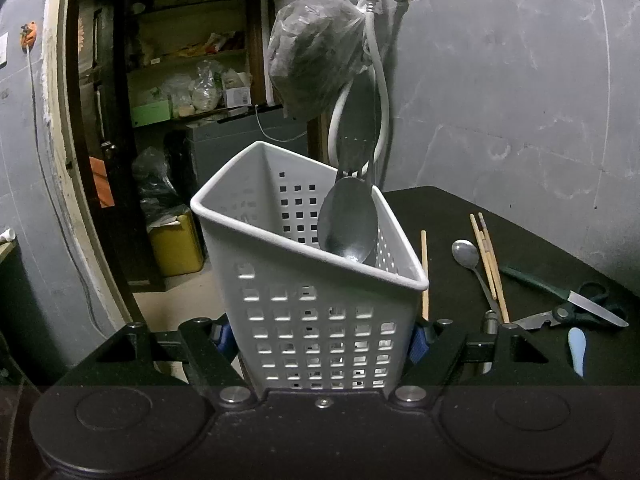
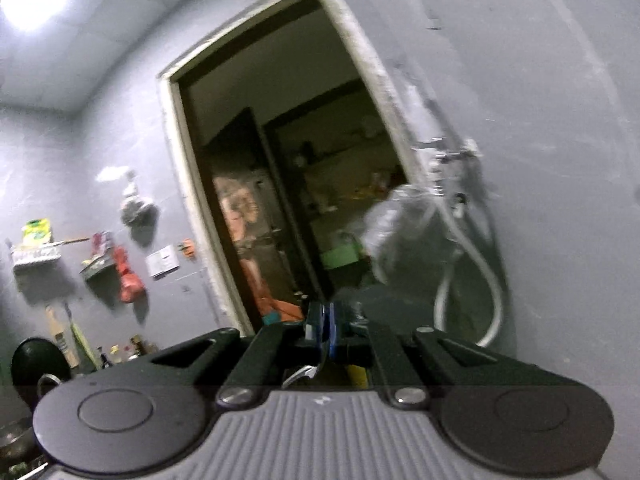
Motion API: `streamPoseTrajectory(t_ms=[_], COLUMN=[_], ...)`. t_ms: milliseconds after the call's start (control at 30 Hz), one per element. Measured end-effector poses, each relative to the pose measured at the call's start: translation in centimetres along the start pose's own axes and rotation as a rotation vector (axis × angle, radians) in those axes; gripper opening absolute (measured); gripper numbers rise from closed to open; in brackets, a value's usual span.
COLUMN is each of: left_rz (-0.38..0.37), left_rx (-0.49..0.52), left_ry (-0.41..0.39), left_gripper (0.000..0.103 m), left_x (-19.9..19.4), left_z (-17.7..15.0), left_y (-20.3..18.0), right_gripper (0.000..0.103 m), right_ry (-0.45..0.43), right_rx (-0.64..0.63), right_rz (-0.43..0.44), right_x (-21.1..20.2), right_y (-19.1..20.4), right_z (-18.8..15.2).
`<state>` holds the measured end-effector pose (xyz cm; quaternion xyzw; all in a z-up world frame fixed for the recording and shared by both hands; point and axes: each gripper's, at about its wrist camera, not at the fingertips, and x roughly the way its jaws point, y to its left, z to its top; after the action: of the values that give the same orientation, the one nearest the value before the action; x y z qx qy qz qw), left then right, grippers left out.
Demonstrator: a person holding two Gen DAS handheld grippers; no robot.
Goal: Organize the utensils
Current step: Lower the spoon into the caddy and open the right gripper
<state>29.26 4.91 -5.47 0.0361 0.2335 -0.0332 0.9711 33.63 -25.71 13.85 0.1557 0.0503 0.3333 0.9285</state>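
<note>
My left gripper (image 1: 320,340) is shut on a white perforated utensil basket (image 1: 316,320), with blue pads (image 1: 418,344) against its two sides. A large metal spoon (image 1: 348,220) stands in the basket bowl up, against the right corner, and darker utensils rise behind it. On the black table (image 1: 440,208) to the right lie a single chopstick (image 1: 424,276), a small spoon (image 1: 466,254), a pair of chopsticks (image 1: 490,264), a green-handled knife (image 1: 528,278) and kitchen scissors (image 1: 536,320). My right gripper (image 2: 324,324) is shut, raised and facing the doorway. A thin curved metal utensil (image 2: 300,376) shows under its pads, blurred.
A tap with a white hose (image 1: 380,80) and a plastic-wrapped bundle (image 1: 316,60) hang on the grey wall behind the basket. A doorway (image 1: 180,80) onto cluttered shelves opens at the left, with a yellow can (image 1: 176,248) on the floor. A light-blue handle (image 1: 576,350) lies near the table's front.
</note>
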Motion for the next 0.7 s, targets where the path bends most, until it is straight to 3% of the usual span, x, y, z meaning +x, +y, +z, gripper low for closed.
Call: streamPoseTrajectory(t_ms=[200,400,700], left_rz=[-0.001,-0.001,-0.001], left_rx=[0.000,0.001,0.005], left_ry=[-0.004,-0.004,-0.004], left_gripper=[0.077,0.077,0.077], left_x=[-0.1,-0.2,-0.2], left_z=[-0.2,-0.2,-0.2], left_y=[0.2,0.2,0.3], right_gripper=[0.004,0.004,0.004], right_ry=[0.081,0.213,0.346], right_rx=[-0.057,-0.235,-0.338], right_rz=[0.056,-0.011,0.006], right_x=[4.1,7.7,9.3], right_y=[3.4,7.0,10.0], right_z=[-2.7,-7.5,-13.0])
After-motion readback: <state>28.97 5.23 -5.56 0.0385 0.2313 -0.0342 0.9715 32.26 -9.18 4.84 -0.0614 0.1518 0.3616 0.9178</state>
